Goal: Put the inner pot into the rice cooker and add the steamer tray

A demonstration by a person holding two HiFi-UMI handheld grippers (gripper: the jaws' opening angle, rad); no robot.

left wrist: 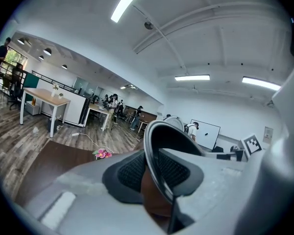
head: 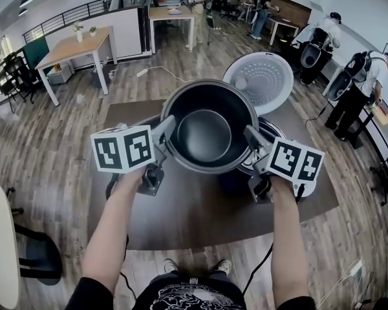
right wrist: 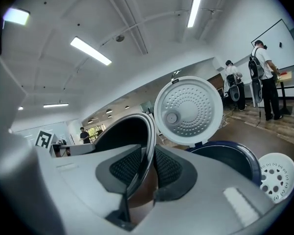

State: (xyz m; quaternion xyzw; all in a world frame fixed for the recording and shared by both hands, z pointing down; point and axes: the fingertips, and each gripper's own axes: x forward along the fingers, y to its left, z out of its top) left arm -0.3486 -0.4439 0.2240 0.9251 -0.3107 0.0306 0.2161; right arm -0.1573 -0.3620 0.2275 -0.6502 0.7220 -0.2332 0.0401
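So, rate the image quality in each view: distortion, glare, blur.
Head view: heavy fisheye bends the table edges; the inner pot is sharp, evenly lit. Left gripper view: dark round vignette, ceiling lights blown out, the jaws up close look soft. Right gripper view: same vignette; the cooker lid is crisp.

No legible text, labels, brands or numbers anywhere

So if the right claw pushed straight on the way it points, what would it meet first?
The inner pot: the right claw is clamped on its rim. Past that, probably the cooker's open lid, though depth is unclear.
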